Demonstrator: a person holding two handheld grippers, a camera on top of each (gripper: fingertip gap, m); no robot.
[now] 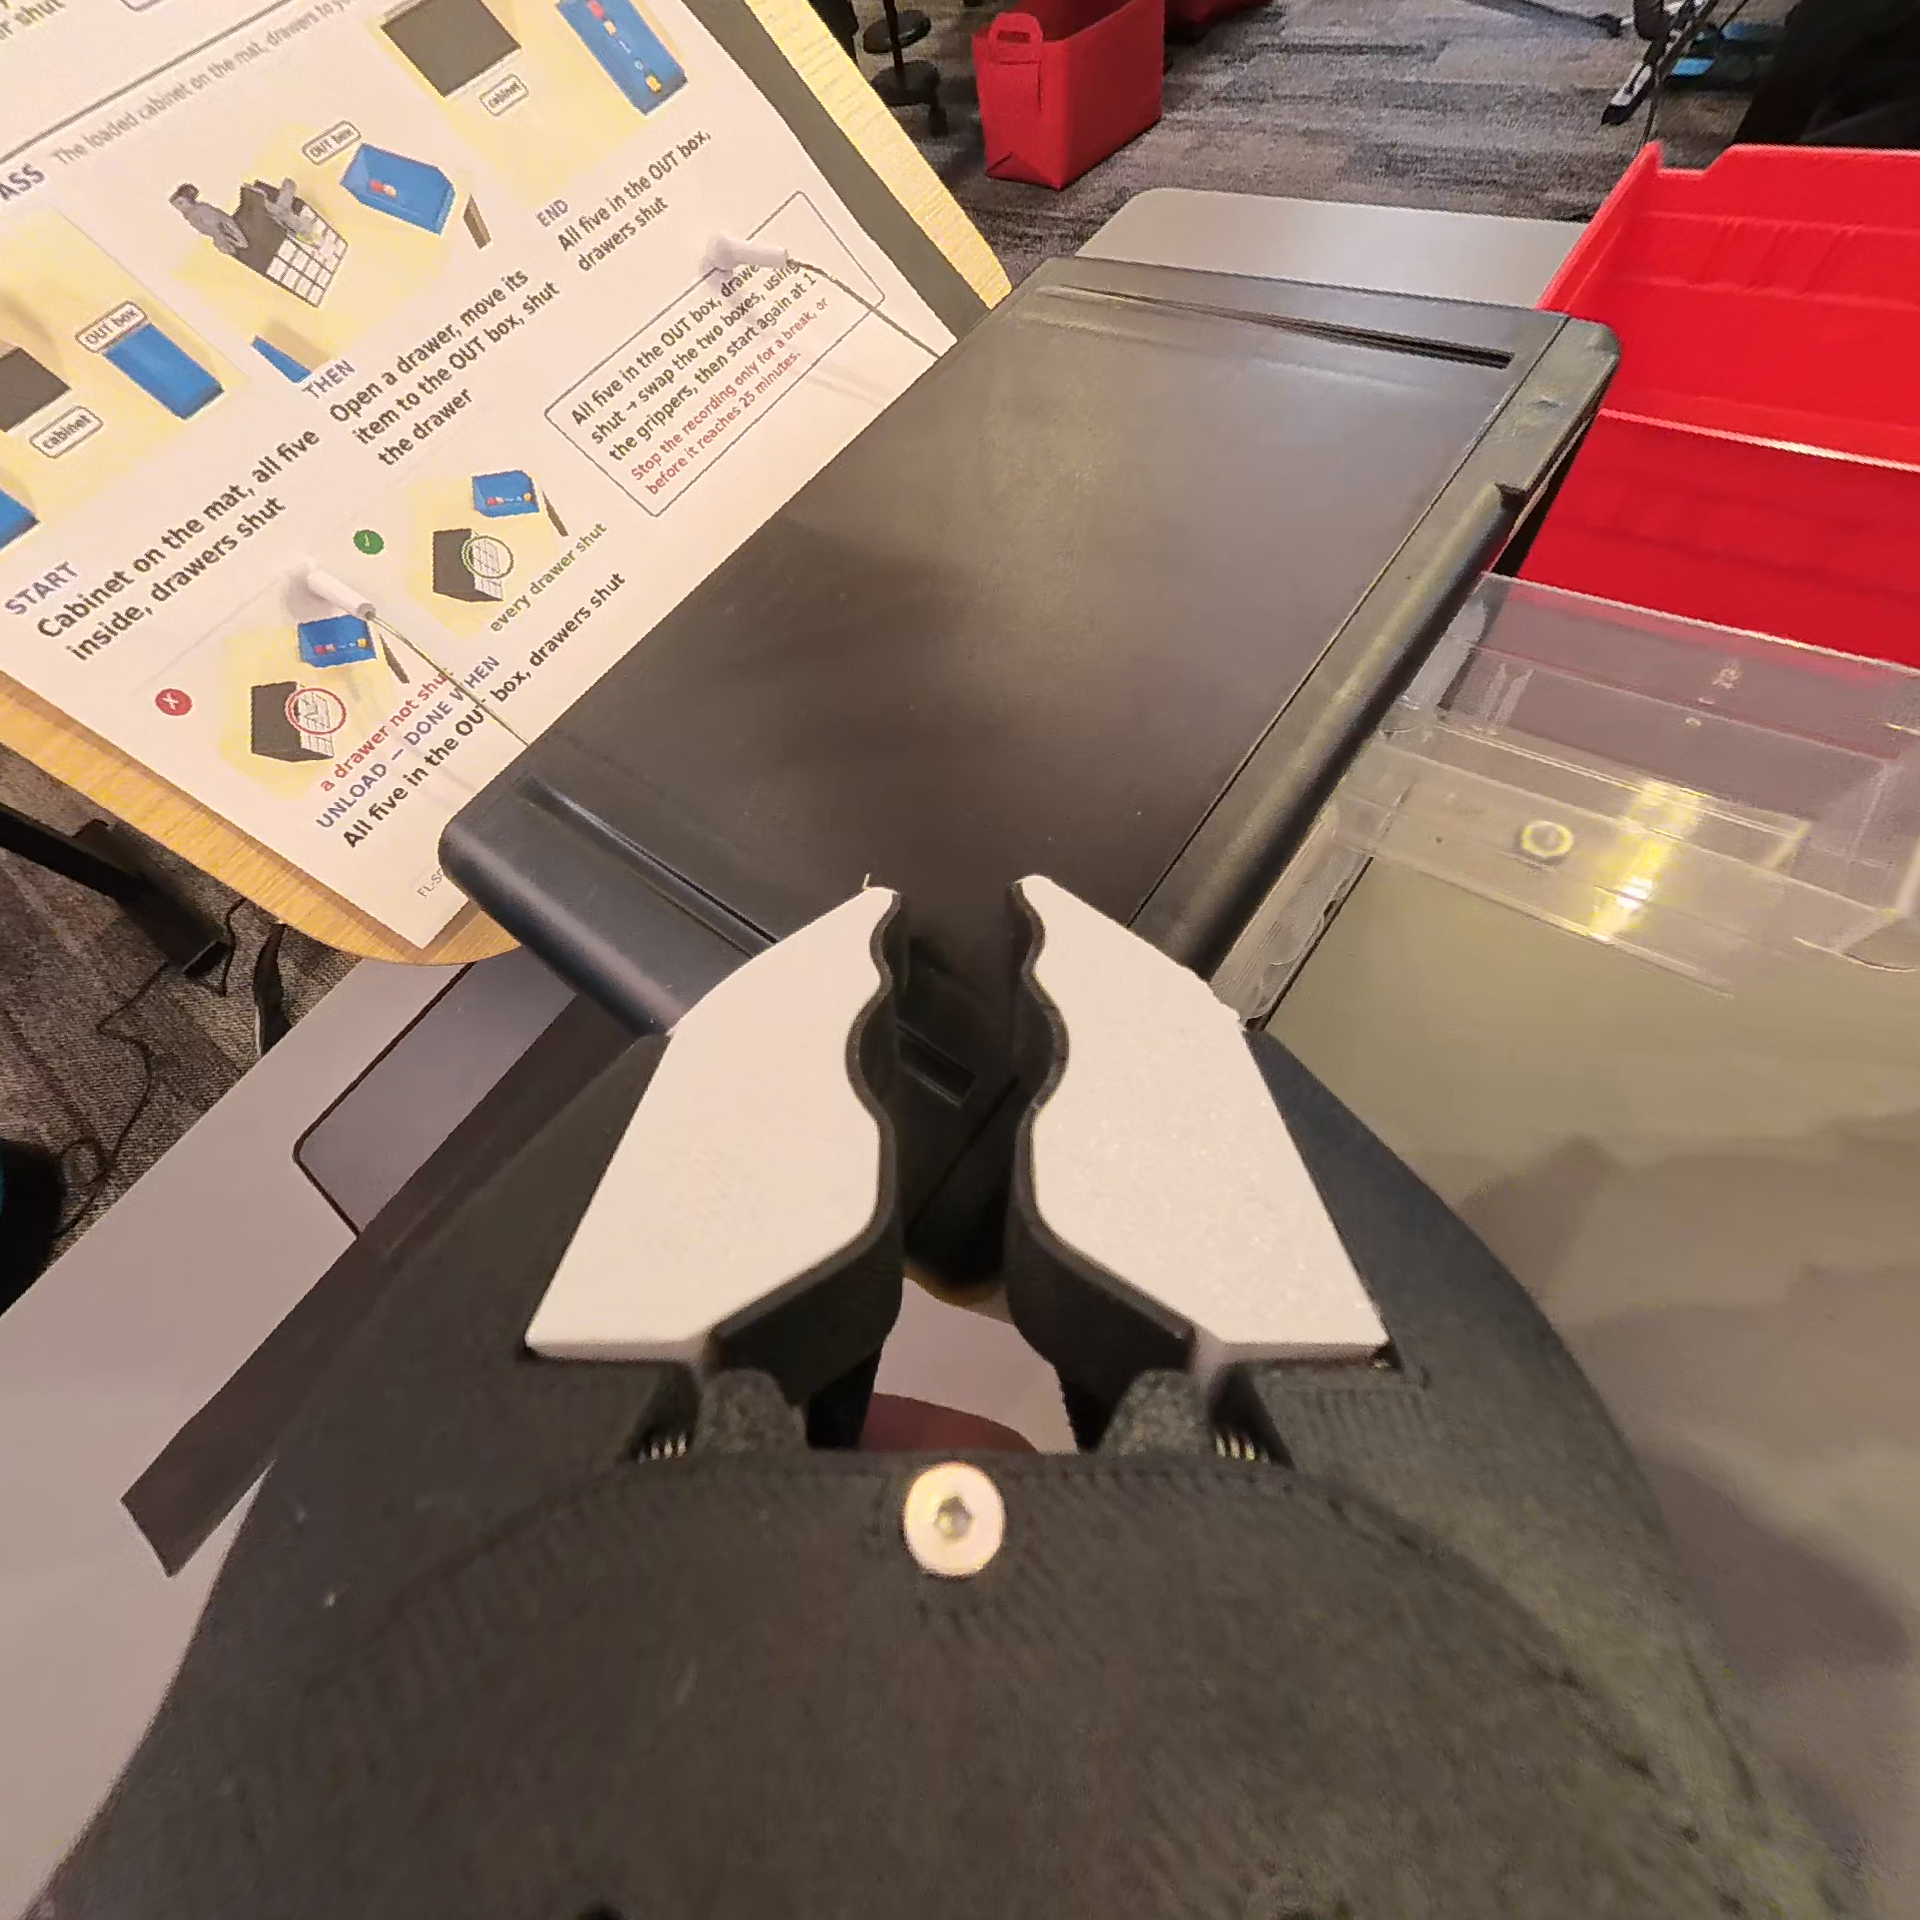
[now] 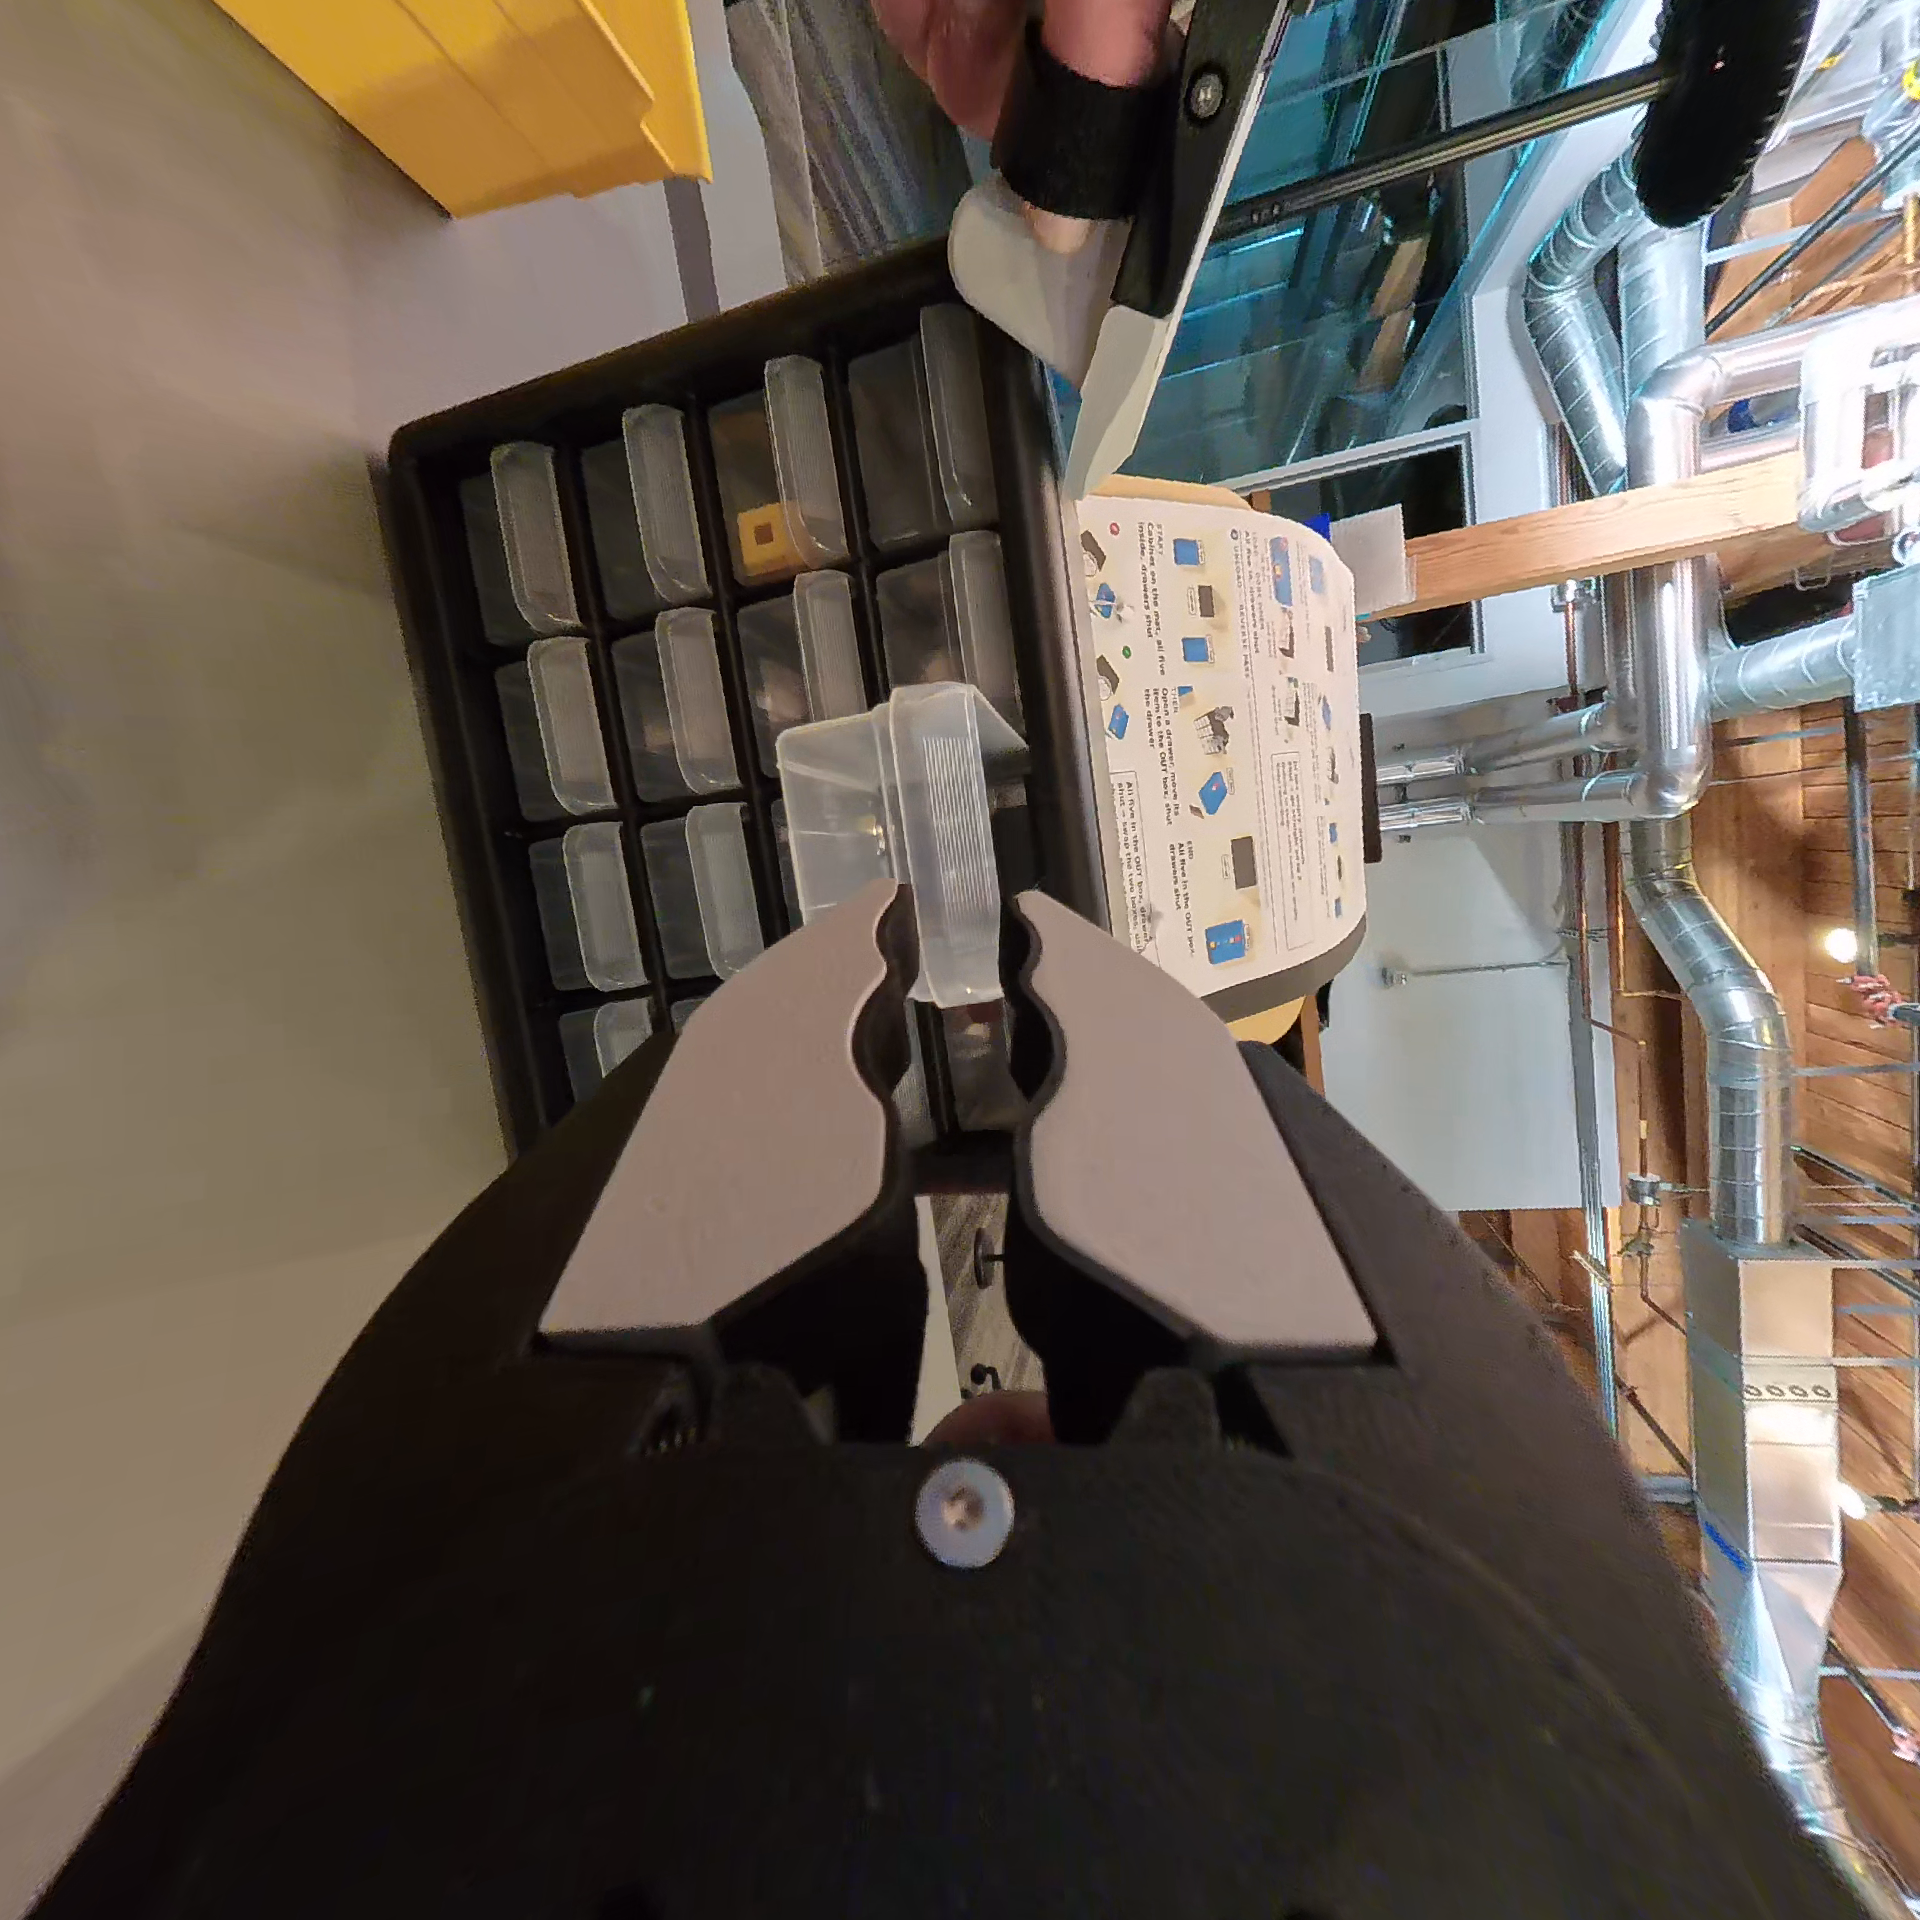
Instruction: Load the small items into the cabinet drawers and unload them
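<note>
A black small-parts cabinet (image 2: 1044,582) with several clear drawers stands on the grey table. My right gripper (image 2: 954,914) is shut on the handle of one clear drawer (image 2: 831,821), which is pulled partly out. That drawer also shows in the left wrist view (image 1: 1662,769), with a small ring-shaped metal piece (image 1: 1545,837) inside. Another, shut drawer holds a yellow block (image 2: 764,540). My left gripper (image 1: 956,909) hovers low over the near edge of the cabinet's top (image 1: 1091,582), its jaws slightly apart with nothing between them. It also shows in the right wrist view (image 2: 1107,405), at the cabinet's top edge.
A red bin (image 1: 1756,416) stands beyond the cabinet and a yellow bin (image 2: 499,94) lies on the table on the other side. A printed instruction sheet (image 1: 364,416) on a wooden board leans beside the cabinet. A red fabric bag (image 1: 1070,88) sits on the carpet. The grippers' ends are close to 15 cm from one another. To reach the black small-parts cabinet (image 2: 1044,582) in a straight line is about 4 cm for my left fingers, about 12 cm for my right.
</note>
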